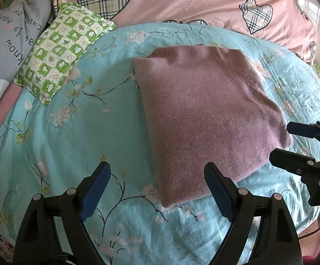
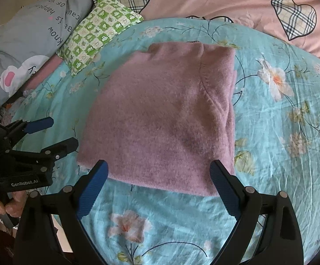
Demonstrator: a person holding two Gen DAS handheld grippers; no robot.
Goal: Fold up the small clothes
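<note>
A fuzzy mauve-pink sweater (image 1: 206, 114) lies folded into a compact rectangle on the turquoise floral bedsheet (image 1: 71, 132); it also shows in the right wrist view (image 2: 160, 119). My left gripper (image 1: 157, 172) is open and empty, hovering just short of the sweater's near left corner. My right gripper (image 2: 160, 170) is open and empty, its fingers straddling the sweater's near edge from above. Each gripper shows in the other's view: the right one (image 1: 283, 141) at the sweater's right, the left one (image 2: 60, 132) at its left, both open.
A green-and-white checked small pillow (image 1: 62, 55) lies at the far left of the sheet. A grey printed pillow (image 1: 12, 37) sits beyond it. A pink quilt with plaid hearts (image 1: 193, 2) runs along the back. A hand (image 2: 3, 205) holds the left gripper.
</note>
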